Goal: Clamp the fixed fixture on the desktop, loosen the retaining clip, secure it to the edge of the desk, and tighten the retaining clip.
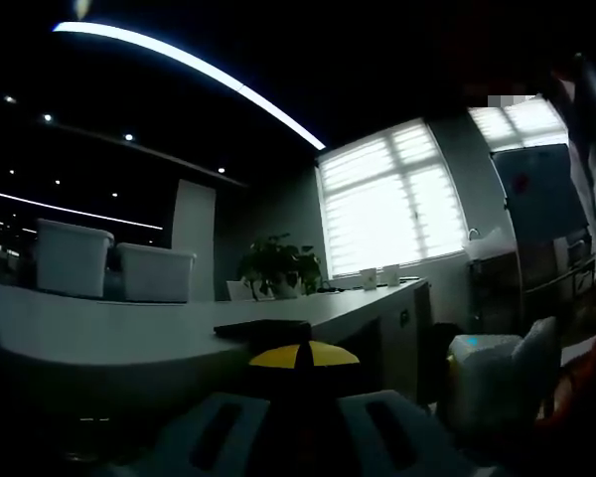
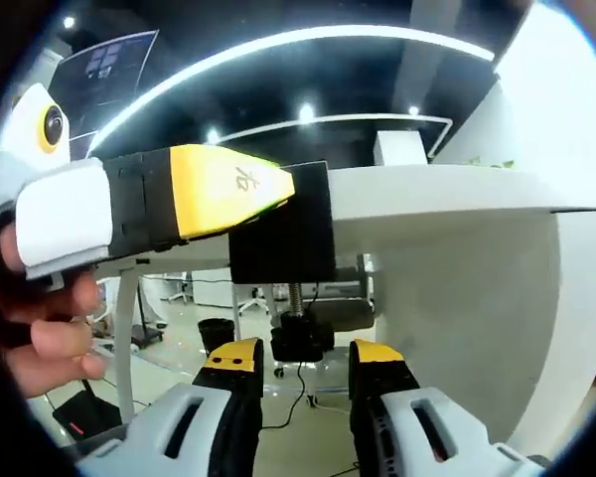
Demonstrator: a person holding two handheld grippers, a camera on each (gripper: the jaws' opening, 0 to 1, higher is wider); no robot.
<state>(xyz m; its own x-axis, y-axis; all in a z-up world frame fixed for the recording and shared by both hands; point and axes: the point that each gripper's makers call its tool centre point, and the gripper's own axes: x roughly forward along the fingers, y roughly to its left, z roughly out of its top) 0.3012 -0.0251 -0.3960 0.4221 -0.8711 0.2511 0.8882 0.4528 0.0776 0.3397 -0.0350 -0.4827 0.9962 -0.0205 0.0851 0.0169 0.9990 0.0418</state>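
One black clamp (image 2: 281, 231) is sitting on the edge of the white desk (image 2: 447, 189), its upper block gripping the desktop and its screw (image 2: 296, 296) hanging below to a single black knob (image 2: 300, 340). In the right gripper view, the right gripper (image 2: 303, 360) is reaching up under the desk with its two yellow-tipped jaws standing narrowly apart on either side of the knob; I cannot tell whether they are touching it. The left gripper (image 2: 233, 189) is coming in from the left, its yellow tip pressing against the clamp's upper block, and a hand (image 2: 50, 328) is holding its white body. In the left gripper view, its yellow tips (image 1: 304, 355) are sitting closed together just behind the clamp's flat top (image 1: 263, 327). Two white bins (image 1: 72, 256) are standing on the desk, with one potted plant (image 1: 278, 266) and two white cups (image 1: 379, 276) farther along.
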